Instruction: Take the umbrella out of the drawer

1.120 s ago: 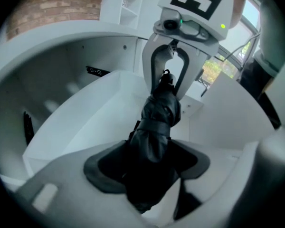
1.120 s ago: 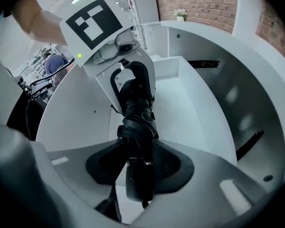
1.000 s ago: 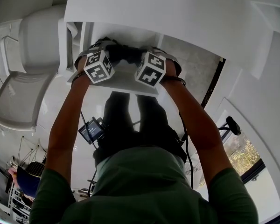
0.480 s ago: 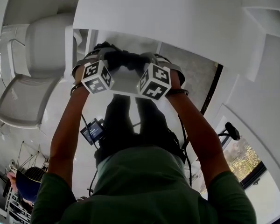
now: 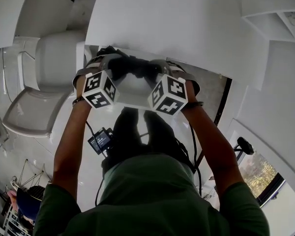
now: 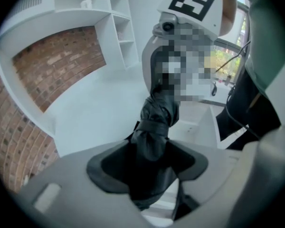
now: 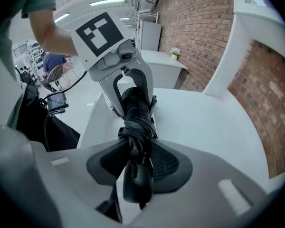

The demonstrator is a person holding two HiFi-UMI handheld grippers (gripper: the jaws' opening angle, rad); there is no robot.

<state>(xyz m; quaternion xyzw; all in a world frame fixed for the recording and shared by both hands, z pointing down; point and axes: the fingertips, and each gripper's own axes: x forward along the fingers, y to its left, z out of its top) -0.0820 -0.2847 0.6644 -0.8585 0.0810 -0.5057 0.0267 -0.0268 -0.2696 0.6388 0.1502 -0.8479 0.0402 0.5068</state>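
Both grippers pinch the folded black umbrella [image 5: 132, 67], one at each end. The left gripper [image 6: 149, 161] clamps the wrapped canopy, and the right gripper [image 7: 137, 161] clamps just above the rounded handle. The umbrella spans the gap between them in the air over the open white drawer [image 5: 132, 93], just beside the front edge of the white surface [image 5: 187, 28]. In the right gripper view that surface runs wide toward a brick wall [image 7: 213, 42]. White shelves [image 6: 118, 27] stand at its far side. The marker cubes [image 5: 99, 90] show only black-and-white squares, and the small screen [image 5: 101, 141] is too small to read.
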